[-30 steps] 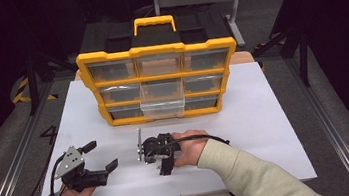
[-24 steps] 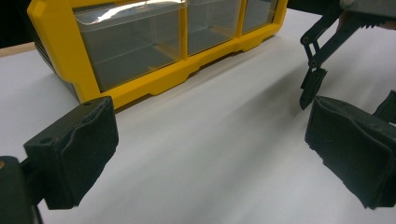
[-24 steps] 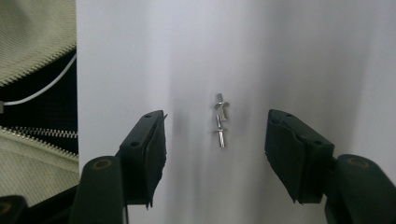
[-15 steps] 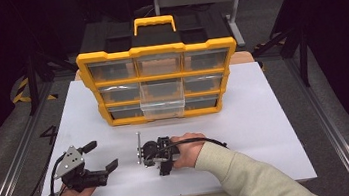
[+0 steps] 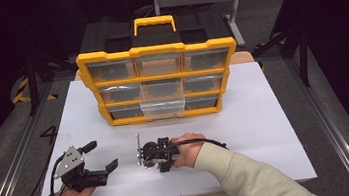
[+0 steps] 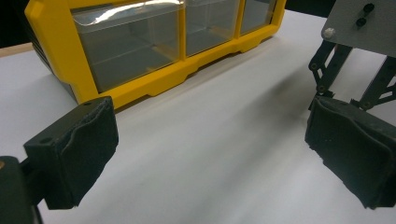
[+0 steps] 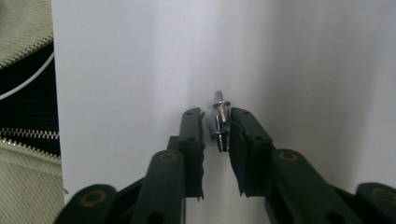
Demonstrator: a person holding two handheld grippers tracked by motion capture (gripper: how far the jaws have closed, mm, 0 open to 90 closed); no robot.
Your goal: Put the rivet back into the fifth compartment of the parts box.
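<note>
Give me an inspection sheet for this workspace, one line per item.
Surface: white table, mostly bare.
Job's things: small metal bolt lying on the table between the right gripper's jaws; yellow organizer at the back, its lower middle clear drawer pulled out.
Clutter: nothing seen.
Grippers: left gripper open, holding nothing, near the table's front left; right gripper nearly closed around the bolt, firm grip not clear.
Cables: black cable loops over the right hand.
Surroundings: dark floor, metal frame rails, grey stand behind.
</note>
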